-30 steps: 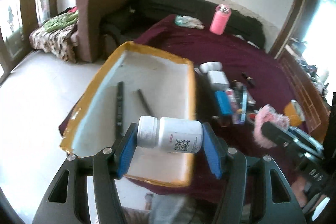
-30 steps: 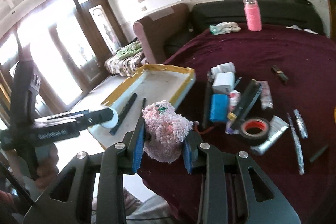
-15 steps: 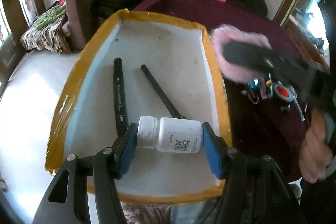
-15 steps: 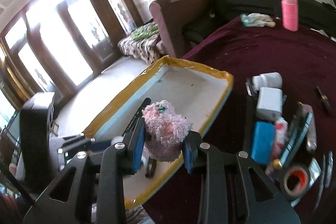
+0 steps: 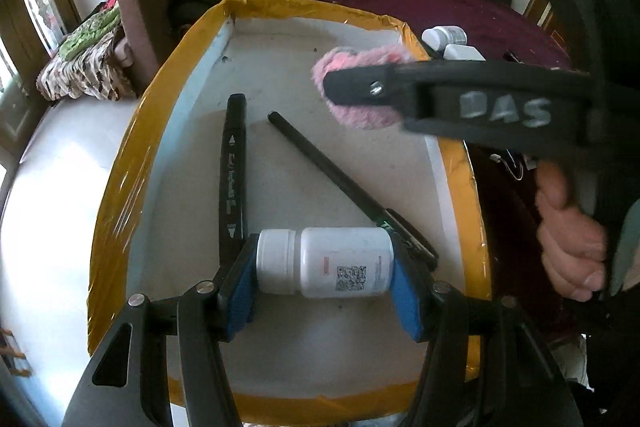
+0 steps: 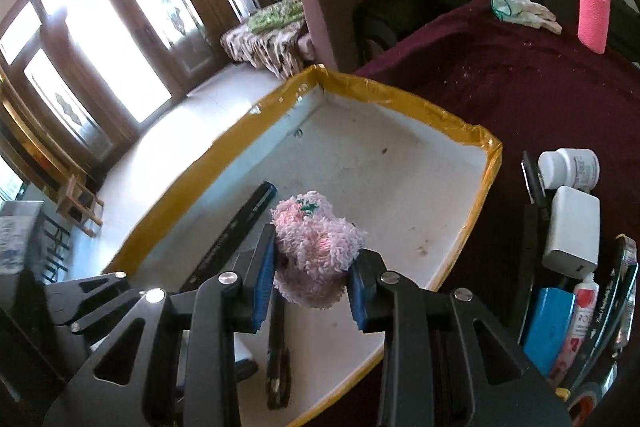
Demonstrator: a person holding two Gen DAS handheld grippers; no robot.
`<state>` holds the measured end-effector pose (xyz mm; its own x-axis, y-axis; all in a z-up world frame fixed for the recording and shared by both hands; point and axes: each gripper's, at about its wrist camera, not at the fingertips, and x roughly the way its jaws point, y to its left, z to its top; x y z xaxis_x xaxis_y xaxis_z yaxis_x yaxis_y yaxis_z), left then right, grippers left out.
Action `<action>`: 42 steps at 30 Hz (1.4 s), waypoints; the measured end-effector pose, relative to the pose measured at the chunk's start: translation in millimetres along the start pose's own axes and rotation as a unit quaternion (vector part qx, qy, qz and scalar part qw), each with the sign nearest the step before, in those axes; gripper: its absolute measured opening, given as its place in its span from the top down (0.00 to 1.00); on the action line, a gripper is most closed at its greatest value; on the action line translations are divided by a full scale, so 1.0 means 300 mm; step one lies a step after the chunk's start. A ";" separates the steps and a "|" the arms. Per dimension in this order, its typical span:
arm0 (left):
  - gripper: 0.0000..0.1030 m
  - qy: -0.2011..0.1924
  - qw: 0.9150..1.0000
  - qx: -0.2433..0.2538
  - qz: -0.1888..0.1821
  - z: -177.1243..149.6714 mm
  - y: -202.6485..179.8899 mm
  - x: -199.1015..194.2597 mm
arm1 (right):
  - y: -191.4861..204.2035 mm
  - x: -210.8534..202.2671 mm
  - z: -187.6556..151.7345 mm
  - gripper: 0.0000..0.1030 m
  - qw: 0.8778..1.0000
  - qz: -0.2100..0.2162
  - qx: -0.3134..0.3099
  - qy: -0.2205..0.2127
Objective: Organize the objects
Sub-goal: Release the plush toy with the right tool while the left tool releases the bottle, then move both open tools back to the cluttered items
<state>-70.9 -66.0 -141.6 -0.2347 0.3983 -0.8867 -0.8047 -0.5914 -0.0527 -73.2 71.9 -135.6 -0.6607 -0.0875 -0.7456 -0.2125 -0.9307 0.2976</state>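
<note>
Left tongs (image 5: 324,269): clamped on white bottle (image 5: 325,262), low over tray (image 5: 120,183)
Right tongs (image 6: 311,277): gripping pink fluffy toy (image 6: 316,247) above tray's far right

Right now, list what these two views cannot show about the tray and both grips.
- Left wrist view: white plastic pill bottle label print, too small.
- Left wrist view: thin black stick, lower end behind bottle.
- Right wrist view: fluffy pink toy underside, hidden by right gripper.
- Yellow-taped white tray: near rim hidden by grippers.
</note>
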 end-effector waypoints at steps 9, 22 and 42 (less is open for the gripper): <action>0.47 -0.023 0.999 -0.012 -0.023 -0.013 0.030 -0.009 | 0.024 0.081 -0.008 0.61 0.998 -0.047 -0.009 0.037; 0.34 -0.134 0.990 -0.022 -0.034 -0.052 -0.043 -0.162 | -0.027 -0.179 -0.037 0.32 0.996 0.040 0.034 -0.069; 0.34 -0.096 0.982 0.015 -0.162 -0.023 -0.470 -0.199 | -0.274 -0.708 -0.521 0.33 0.970 -0.054 0.179 -0.153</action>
<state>60.3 -11.3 -84.3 -0.0599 0.6880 -0.7232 -0.8688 -0.3927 -0.3016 197.2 111.5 -94.8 -0.7917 0.1639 -0.5885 -0.4928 -0.7408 0.4566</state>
